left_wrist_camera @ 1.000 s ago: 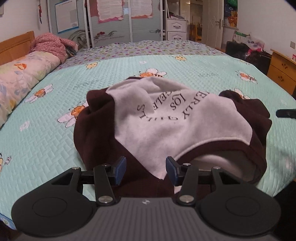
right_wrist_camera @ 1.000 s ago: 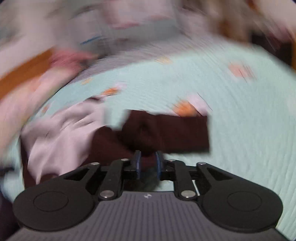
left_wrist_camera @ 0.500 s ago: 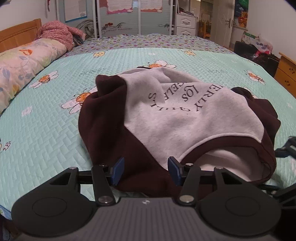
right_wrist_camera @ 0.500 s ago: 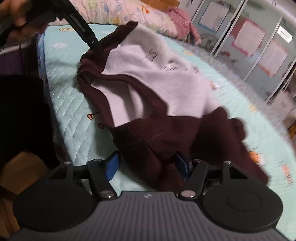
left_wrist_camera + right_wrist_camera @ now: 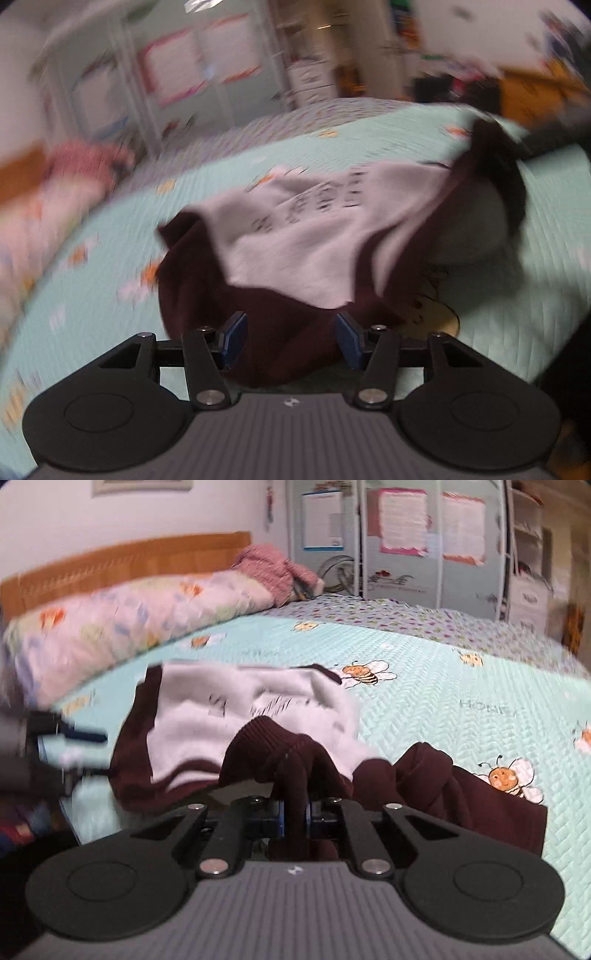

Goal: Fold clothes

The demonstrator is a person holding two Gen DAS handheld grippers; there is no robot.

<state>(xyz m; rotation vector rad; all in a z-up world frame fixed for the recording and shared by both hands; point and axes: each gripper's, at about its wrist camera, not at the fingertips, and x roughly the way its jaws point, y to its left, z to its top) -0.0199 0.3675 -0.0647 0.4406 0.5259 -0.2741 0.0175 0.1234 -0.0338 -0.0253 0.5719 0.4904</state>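
Note:
A maroon and grey sweatshirt (image 5: 314,251) with dark lettering lies bunched on the bed; the left wrist view is blurred. My left gripper (image 5: 291,341) hovers at its near maroon edge. Its jaws stand apart with the dark cloth lying loosely between them, not pinched. In the right wrist view the sweatshirt (image 5: 229,716) spreads to the left. My right gripper (image 5: 294,812) is closing, its pads pinching a ribbed maroon fold that is drawn up off the bed. The left gripper shows as a dark blur (image 5: 74,734) at the far left.
The turquoise quilt (image 5: 443,686) with bee prints covers the bed. A floral pillow (image 5: 129,620) and a pink garment (image 5: 269,568) lie by the wooden headboard (image 5: 129,565). Wardrobe doors (image 5: 399,535) stand behind.
My right gripper went from open around the maroon hem to pinched on it and swung to face the headboard. The left view rolled and blurred, and the sweatshirt's right side lifted.

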